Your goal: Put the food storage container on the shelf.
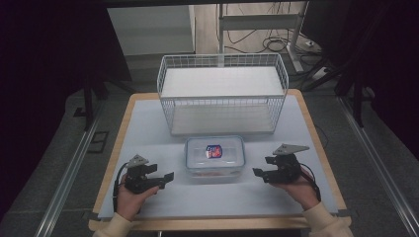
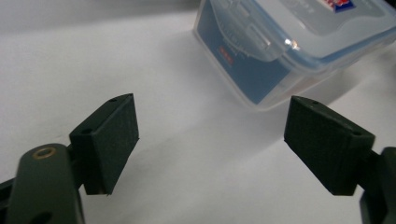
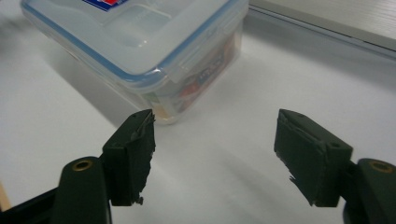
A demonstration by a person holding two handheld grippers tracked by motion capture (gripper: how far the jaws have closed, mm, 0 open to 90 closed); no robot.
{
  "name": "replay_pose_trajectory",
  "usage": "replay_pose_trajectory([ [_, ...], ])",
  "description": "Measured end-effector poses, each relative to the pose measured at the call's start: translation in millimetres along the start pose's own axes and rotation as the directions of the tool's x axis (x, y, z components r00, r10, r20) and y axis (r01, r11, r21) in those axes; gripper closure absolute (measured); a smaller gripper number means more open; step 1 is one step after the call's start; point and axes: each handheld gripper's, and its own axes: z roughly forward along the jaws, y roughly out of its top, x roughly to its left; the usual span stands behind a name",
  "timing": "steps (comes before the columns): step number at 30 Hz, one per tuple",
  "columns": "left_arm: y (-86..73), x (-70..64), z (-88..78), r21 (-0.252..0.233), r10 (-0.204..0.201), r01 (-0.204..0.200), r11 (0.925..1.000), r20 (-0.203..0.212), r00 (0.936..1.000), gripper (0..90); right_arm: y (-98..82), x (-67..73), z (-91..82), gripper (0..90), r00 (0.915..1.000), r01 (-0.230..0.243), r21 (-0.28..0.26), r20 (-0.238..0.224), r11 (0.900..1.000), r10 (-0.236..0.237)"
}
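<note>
left gripper (image 1: pixel 169 176) and right gripper (image 1: pixel 257 172) low, facing inward, each hand-held, jaws apart and empty.

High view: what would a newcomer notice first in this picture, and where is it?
The eye goes first to the white wire basket, standing at the far side of the table. In front of it, at the middle, lies a clear plastic box with a blue-edged lid and a red and blue sticker. The left claw and the right claw flank the box, both open and apart from it.
</note>
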Motion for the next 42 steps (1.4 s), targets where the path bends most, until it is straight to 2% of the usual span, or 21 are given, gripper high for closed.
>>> replay_pose_trajectory([
  [3, 10.6, -2.5, 0.1, 0.0, -0.015, 0.015, 0.9999, 0.021, 0.9997, 16.3, 2.7, 0.3, 0.2, 27.6, 0.9999, -0.009, 0.004, -0.014, 1.0, 0.009],
  [5, 16.7, -4.5, 0.1, 0.0, -0.019, 0.019, 0.9998, 0.037, 0.9991, 15.8, 6.7, -1.3, -0.5, 27.0, 0.9987, -0.039, 0.0, -0.032, 0.999, 0.039],
  [7, 22.3, -6.2, 0.6, -0.002, -0.027, 0.027, 0.9996, 0.047, 0.9986, 15.7, 8.0, -1.8, -0.7, 26.7, 0.9983, -0.045, 0.004, -0.036, 0.999, 0.045],
  [9, 29.2, -5.0, 4.1, 0.011, -0.059, 0.059, 0.9982, 0.087, 0.9944, 15.3, 11.4, -3.0, -0.3, 25.4, 0.9985, -0.038, 0.007, -0.039, 0.999, 0.039],
  [14, 38.9, -3.0, 15.5, 0.032, -0.098, 0.095, 0.995, 0.117, 0.9882, 15.3, 13.8, -2.6, 2.6, 24.5, 0.9987, -0.037, 0.014, -0.035, 0.999, 0.037],
  [18, 47.9, -2.8, 30.2, 0.053, -0.138, 0.131, 0.99, 0.161, 0.9772, 15.2, 14.9, -1.7, 3.1, 23.8, 0.9988, -0.036, 0.012, -0.031, 0.999, 0.037],
  [19, 49.5, -2.1, 34.0, 0.061, -0.155, 0.147, 0.9873, 0.177, 0.9719, 15.2, 15.1, -1.9, 2.7, 23.7, 0.9988, -0.038, 0.011, -0.031, 0.999, 0.038],
  [22, 53.4, -2.0, 44.4, 0.087, -0.182, 0.168, 0.982, 0.193, 0.9642, 15.0, 15.3, -3.0, 1.5, 23.5, 0.9988, -0.042, 0.007, -0.025, 0.999, 0.042],
  [23, 55.2, -2.3, 49.8, 0.098, -0.202, 0.185, 0.9779, 0.206, 0.9576, 14.9, 15.3, -3.3, 1.0, 23.4, 0.9989, -0.042, 0.005, -0.023, 0.999, 0.042],
  [25, 56.2, -2.6, 53.5, 0.106, -0.208, 0.189, 0.9762, 0.209, 0.9555, 14.8, 15.3, -3.4, 0.9, 23.4, 0.9989, -0.041, 0.004, -0.021, 0.999, 0.041],
  [27, 57.4, -3.6, 58.8, 0.118, -0.222, 0.199, 0.9728, 0.228, 0.948, 14.9, 15.3, -3.2, 0.7, 23.5, 0.9991, -0.04, 0.003, -0.017, 0.999, 0.04],
  [30, 57.8, -5.5, 64.1, 0.131, -0.234, 0.208, 0.9695, 0.241, 0.9418, 14.9, 15.0, -2.4, 0.5, 23.5, 0.9993, -0.036, 0.005, -0.012, 0.999, 0.036],
  [36, 55.0, -4.3, 73.0, 0.169, -0.269, 0.229, 0.9587, 0.274, 0.9235, 15.0, 14.8, -2.5, 1.3, 23.5, 0.9994, -0.034, 0.008, -0.006, 0.999, 0.034],
  [37, 54.5, -3.7, 74.0, 0.175, -0.27, 0.228, 0.9577, 0.273, 0.9234, 15.0, 14.8, -2.5, 1.3, 23.5, 0.9994, -0.034, 0.008, -0.006, 0.999, 0.034],
  [38, 53.9, -3.2, 75.1, 0.177, -0.276, 0.233, 0.9563, 0.279, 0.9199, 15.2, 14.7, -2.6, 1.5, 23.5, 0.9994, -0.034, 0.008, -0.006, 0.999, 0.034],
  [39, 53.2, -2.6, 76.9, 0.183, -0.289, 0.244, 0.9525, 0.292, 0.9117, 15.8, 14.7, -2.7, 1.7, 23.5, 0.9994, -0.034, 0.009, -0.006, 0.999, 0.034],
  [42, 52.6, -2.7, 78.6, 0.189, -0.293, 0.245, 0.951, 0.297, 0.909, 17.5, 14.8, -2.8, 2.0, 23.5, 0.9994, -0.034, 0.009, -0.005, 0.999, 0.034],
])
